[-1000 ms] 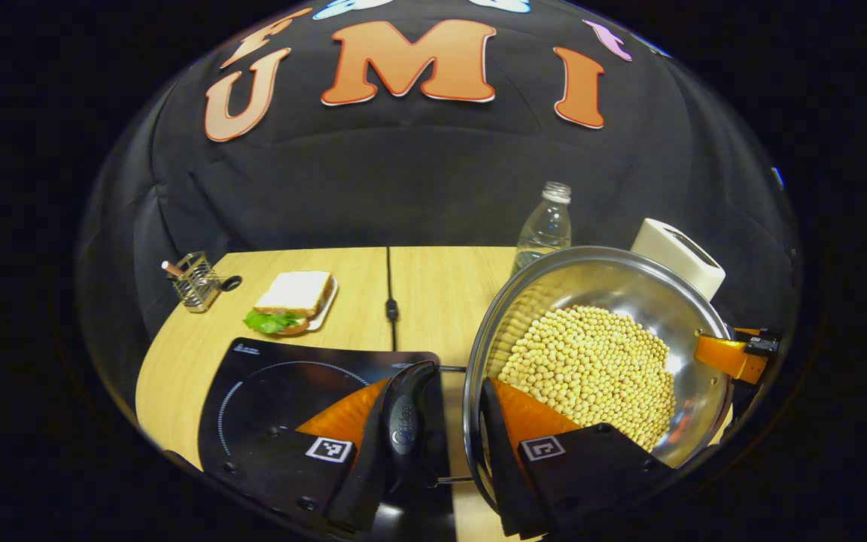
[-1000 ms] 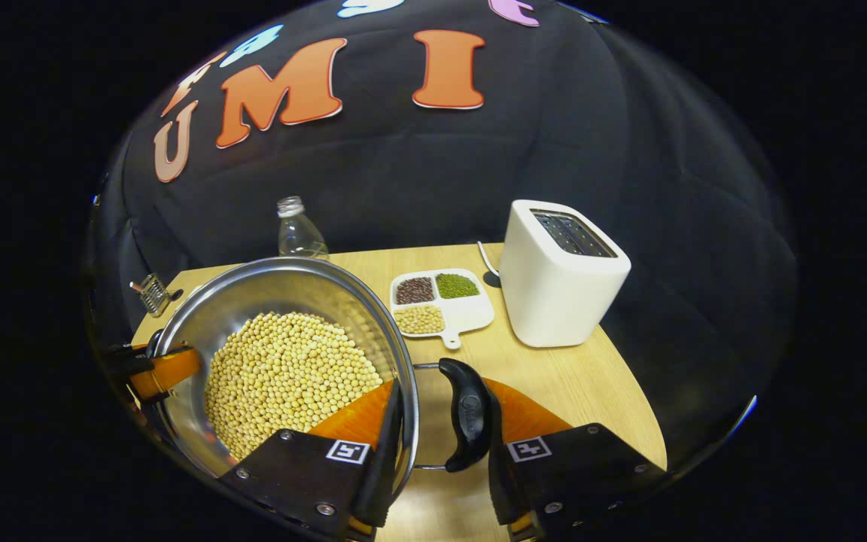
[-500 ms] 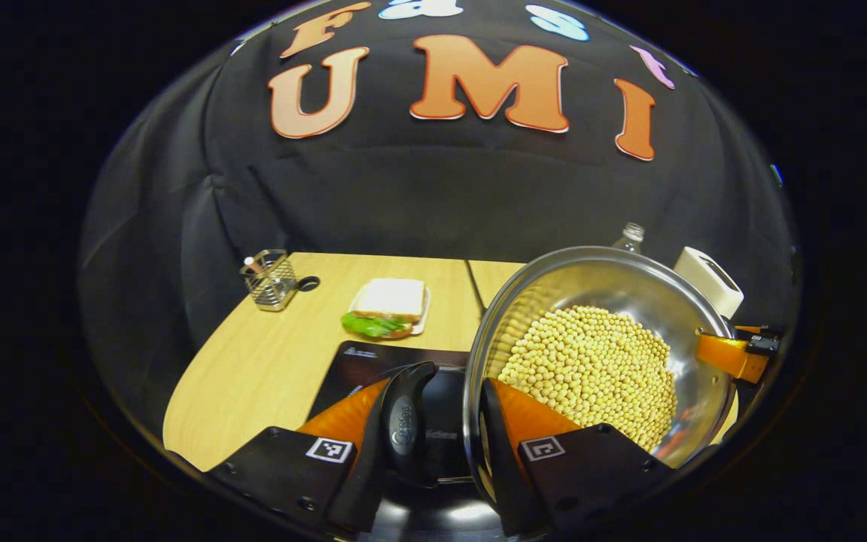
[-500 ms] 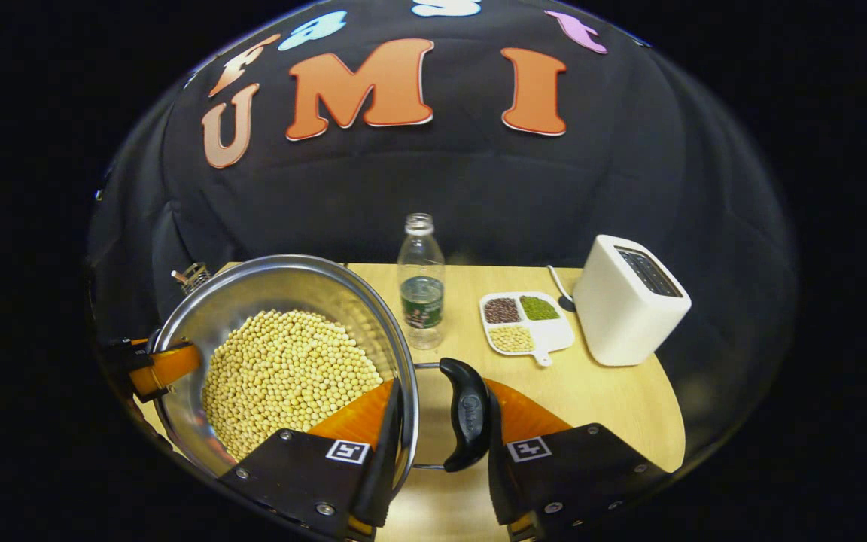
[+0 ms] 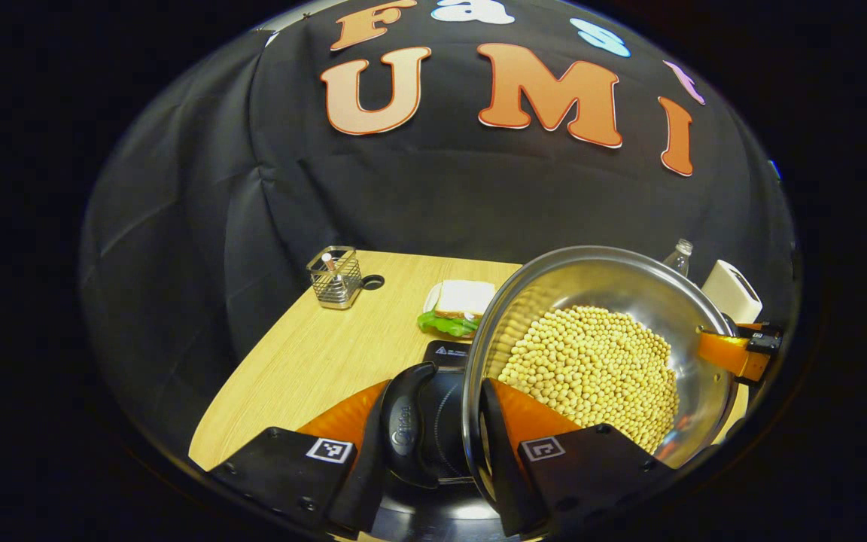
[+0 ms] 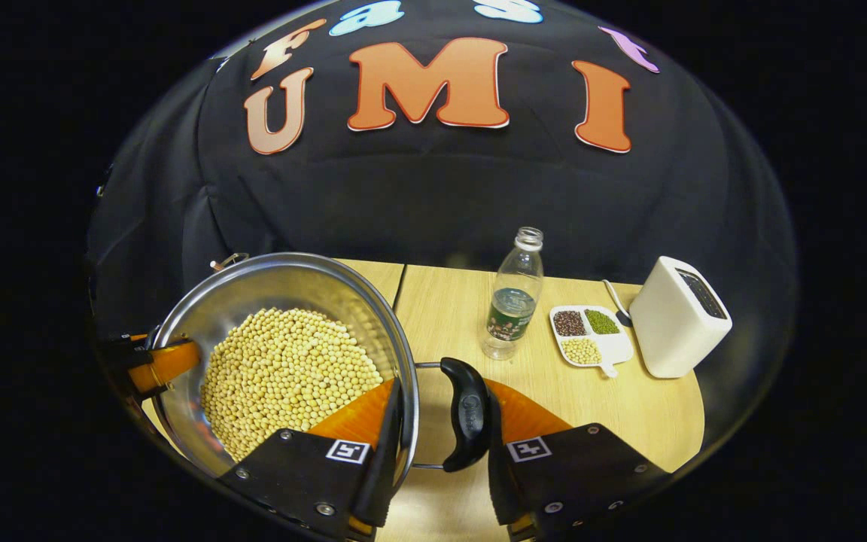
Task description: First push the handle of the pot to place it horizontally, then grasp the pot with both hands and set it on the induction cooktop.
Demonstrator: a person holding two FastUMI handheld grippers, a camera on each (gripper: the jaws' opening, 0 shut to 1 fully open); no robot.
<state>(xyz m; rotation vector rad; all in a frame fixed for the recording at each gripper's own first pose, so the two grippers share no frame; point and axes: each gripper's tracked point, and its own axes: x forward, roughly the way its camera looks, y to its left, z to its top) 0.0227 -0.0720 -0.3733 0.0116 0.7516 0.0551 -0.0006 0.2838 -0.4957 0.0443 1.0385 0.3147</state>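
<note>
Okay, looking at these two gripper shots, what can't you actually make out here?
- Left gripper view: the black induction cooktop lies mostly behind the steel pot of soybeans and the left gripper, so whether the pot touches it is unclear.
- Left gripper view: the white toaster and clear plastic bottle are part-hidden by the pot's rim.
- Right gripper view: the pot hides the wire holder.

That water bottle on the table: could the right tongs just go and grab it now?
Probably not. The right tongs are shut on the pot at its handle, sharing the load. The bottle stands beyond with bare table between.
</note>
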